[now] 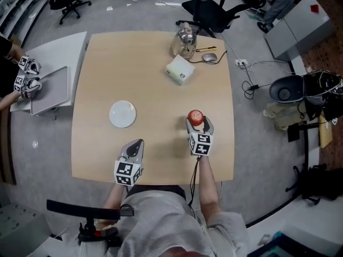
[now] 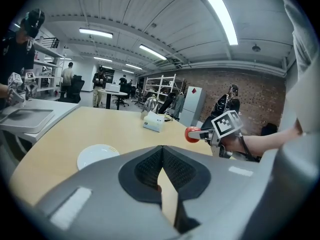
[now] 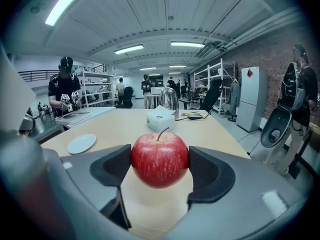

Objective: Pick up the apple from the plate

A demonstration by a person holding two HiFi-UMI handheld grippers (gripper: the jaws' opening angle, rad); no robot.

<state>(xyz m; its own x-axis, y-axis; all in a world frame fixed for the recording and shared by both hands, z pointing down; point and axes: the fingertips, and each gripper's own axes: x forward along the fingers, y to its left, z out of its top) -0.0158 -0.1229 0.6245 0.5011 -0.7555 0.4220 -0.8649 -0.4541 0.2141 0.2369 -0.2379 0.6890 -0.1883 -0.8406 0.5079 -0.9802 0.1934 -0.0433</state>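
My right gripper (image 3: 160, 165) is shut on a red apple (image 3: 159, 158), stem up, held above the wooden table. The head view shows that gripper (image 1: 197, 121) and the apple (image 1: 195, 116) right of the table's middle, well away from the white plate (image 1: 122, 114), which is bare. The plate (image 3: 81, 143) lies far left in the right gripper view. My left gripper (image 1: 135, 146) rests near the front edge, just below the plate, jaws shut on nothing. From the left gripper (image 2: 162, 166) view, the plate (image 2: 97, 155) is at left and the apple (image 2: 191, 134) at right.
At the table's far side stand a white box (image 1: 180, 69), a glass kettle (image 1: 184, 42), a mouse (image 1: 209, 57) and a pen. A grey side table (image 1: 59, 84) to the left holds a tray, where another person's hands work. Office chairs stand behind.
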